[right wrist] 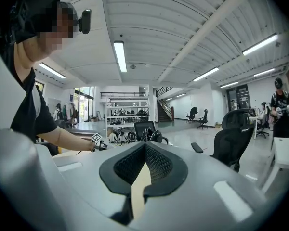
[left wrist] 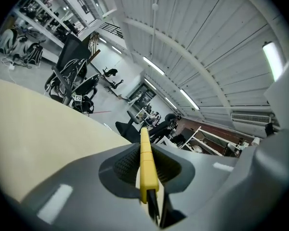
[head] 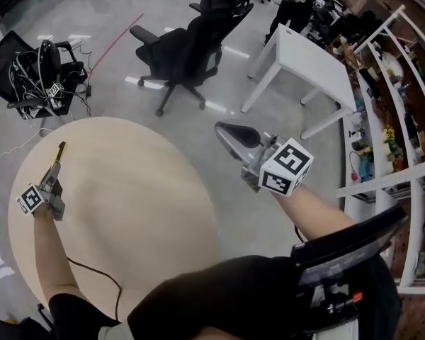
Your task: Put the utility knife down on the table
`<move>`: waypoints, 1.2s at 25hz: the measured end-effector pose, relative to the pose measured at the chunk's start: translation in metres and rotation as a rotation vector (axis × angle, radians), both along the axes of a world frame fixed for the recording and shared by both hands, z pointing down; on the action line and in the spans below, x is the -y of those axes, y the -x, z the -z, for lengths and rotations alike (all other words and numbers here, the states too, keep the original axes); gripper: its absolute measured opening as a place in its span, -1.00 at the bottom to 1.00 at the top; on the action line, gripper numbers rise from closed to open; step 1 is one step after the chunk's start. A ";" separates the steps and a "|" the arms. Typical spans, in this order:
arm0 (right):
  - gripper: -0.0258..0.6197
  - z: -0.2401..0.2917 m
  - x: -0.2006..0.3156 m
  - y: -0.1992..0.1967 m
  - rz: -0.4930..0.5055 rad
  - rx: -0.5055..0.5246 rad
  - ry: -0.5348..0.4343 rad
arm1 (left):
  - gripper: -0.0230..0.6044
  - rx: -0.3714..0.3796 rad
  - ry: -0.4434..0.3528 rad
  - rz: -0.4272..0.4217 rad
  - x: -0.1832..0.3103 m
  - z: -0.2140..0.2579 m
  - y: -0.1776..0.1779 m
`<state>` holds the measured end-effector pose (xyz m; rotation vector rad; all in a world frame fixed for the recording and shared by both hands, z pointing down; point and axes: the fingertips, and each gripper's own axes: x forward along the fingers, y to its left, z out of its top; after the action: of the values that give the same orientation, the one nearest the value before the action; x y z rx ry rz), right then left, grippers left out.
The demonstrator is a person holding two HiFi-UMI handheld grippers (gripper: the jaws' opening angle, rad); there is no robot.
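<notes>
A yellow utility knife (left wrist: 146,163) with a dark blade end is clamped between the pads of my left gripper (left wrist: 145,150) and points forward past them. In the head view that left gripper (head: 54,176) hangs low over the left edge of the round beige table (head: 134,190), and the knife (head: 59,152) sticks out beyond its tips. My right gripper (head: 224,129) hovers off the table's right side, above the floor. Its jaws (right wrist: 145,147) meet at the tips with nothing between them.
A black office chair (head: 191,44) stands on the floor beyond the table, with a white desk (head: 304,62) to its right. A stand with cables (head: 42,76) is at the far left, and shelving (head: 397,91) runs along the right side. A black cable (head: 103,278) lies on the table.
</notes>
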<state>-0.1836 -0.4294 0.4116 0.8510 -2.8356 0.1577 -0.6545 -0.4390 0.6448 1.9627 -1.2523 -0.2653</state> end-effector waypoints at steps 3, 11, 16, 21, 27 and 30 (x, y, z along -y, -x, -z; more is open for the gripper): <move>-0.88 -0.007 0.004 0.012 0.009 0.013 0.014 | -0.74 0.018 0.057 0.015 0.004 -0.023 0.007; -0.88 -0.019 0.004 0.031 0.038 0.011 0.045 | -0.74 0.042 0.128 0.018 0.013 -0.051 0.014; -0.88 -0.024 0.006 0.032 0.052 0.008 0.048 | -0.74 0.060 0.168 0.038 0.006 -0.065 0.024; -0.88 -0.031 0.009 0.034 0.051 0.003 0.058 | -0.74 0.078 0.224 0.059 0.001 -0.086 0.043; -0.88 -0.035 0.009 0.028 0.041 0.003 0.065 | -0.69 0.182 0.338 0.084 -0.010 -0.120 0.059; -0.88 -0.036 0.008 0.026 0.036 0.003 0.070 | 0.06 0.289 0.352 0.152 -0.006 -0.124 0.074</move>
<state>-0.2098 -0.4377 0.4479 0.7851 -2.8280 0.2523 -0.7280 -0.4332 0.7686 1.6438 -1.5198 0.1641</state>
